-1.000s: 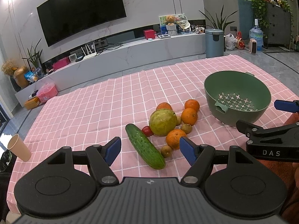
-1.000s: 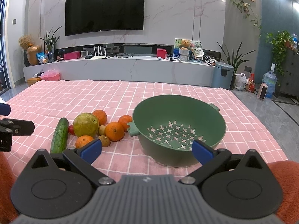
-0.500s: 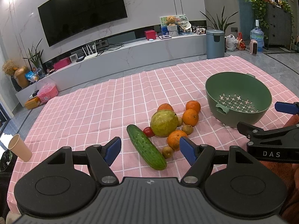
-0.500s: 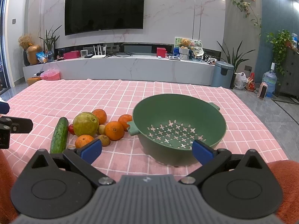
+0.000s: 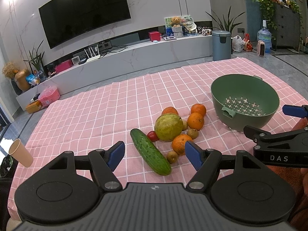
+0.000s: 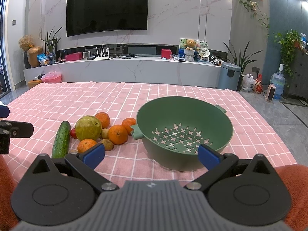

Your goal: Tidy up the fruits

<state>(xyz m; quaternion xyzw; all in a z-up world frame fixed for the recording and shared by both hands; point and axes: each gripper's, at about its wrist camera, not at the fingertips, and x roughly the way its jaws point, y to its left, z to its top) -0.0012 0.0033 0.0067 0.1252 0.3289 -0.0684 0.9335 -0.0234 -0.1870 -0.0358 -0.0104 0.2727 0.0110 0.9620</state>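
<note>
Hovering low over the pink checked tablecloth (image 5: 107, 104), the left gripper (image 5: 154, 154) holds its blue-padded fingers wide apart with nothing between them; the right gripper (image 6: 151, 155) is likewise spread wide and empty, just in front of the round matte green plastic colander (image 6: 184, 132), whose floor is pierced with cross-shaped holes. Beside the colander's small handle lies the fruit, clustered and touching: a large, dull yellow-green round fruit (image 5: 168, 127); four dimpled oranges (image 5: 195, 120); a glossy little red tomato (image 5: 153, 136); a few small brown rough-skinned fruits (image 5: 172, 156). A long, bumpy dark green cucumber (image 5: 150, 151) lies on the cloth at the pile's left edge; a tan paper cup (image 5: 20, 153) stands well apart at the table's far left corner.
</note>
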